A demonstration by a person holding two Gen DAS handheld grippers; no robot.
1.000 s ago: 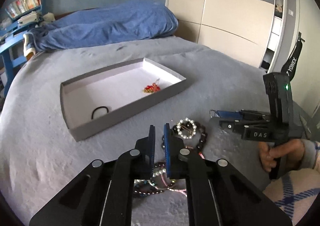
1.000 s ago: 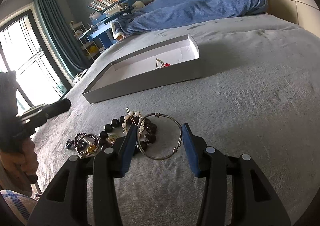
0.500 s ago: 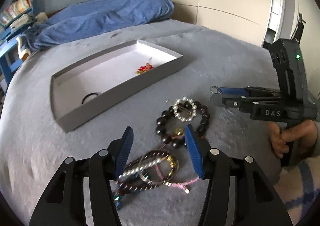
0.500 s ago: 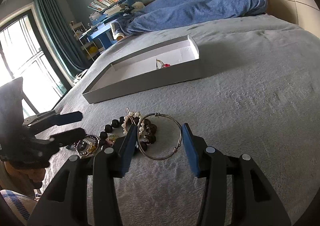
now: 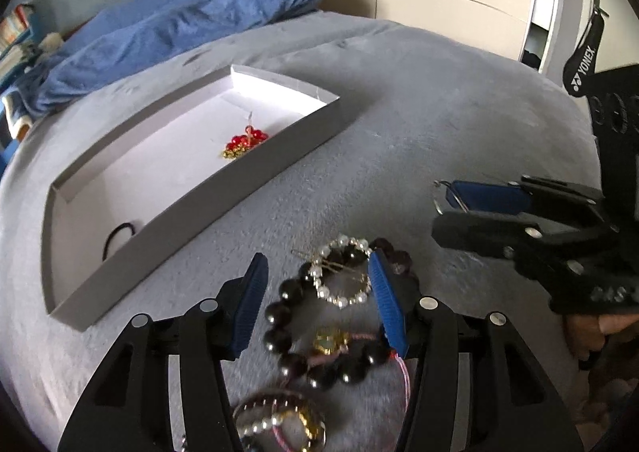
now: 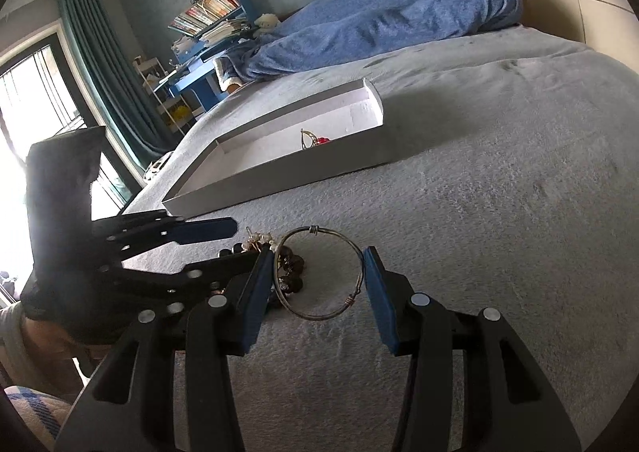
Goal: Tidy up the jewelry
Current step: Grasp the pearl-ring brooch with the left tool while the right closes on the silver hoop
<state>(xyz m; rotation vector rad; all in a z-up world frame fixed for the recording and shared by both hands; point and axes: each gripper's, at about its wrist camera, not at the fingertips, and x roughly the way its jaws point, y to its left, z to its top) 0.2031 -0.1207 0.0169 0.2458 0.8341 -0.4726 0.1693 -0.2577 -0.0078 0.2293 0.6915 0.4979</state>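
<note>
Your left hand-held gripper (image 5: pixel 315 292) hangs over the jewelry pile on the grey bed (image 5: pixel 439 112) with its blue pads apart; the pearl ring (image 5: pixel 343 276) and part of the dark bead bracelet (image 5: pixel 291 332) lie between them, and neither pad presses on anything, though the right-side pad sits just beside the pearl ring's edge. At 6 o'clock from the pearls, still in the left wrist view, a gold-and-pink piece (image 5: pixel 331 342) rests inside the bead loop, and lower again a blurred bundle of beaded bangles (image 5: pixel 279 420) lies between the gripper's arms. Your right hand-held gripper (image 6: pixel 317 284) is clamped across a thin wire bangle (image 6: pixel 319 276), one pad touching each side of the hoop; the bangle lies flat on or just above the bed cover, and you cannot tell which. To the bangle's 9 o'clock in the right wrist view, the rest of the pile is partly hidden behind the left gripper's fingers (image 6: pixel 199 230). The shallow grey tray (image 5: pixel 239 180) sits well apart from the pile, toward 11 o'clock in the left wrist view, holding a red bead ornament (image 5: pixel 243 142) near its middle and a black hair tie (image 5: pixel 120 236) at its near end. A blue duvet (image 5: pixel 179 16) is bunched at 12 o'clock beyond the tray.
</note>
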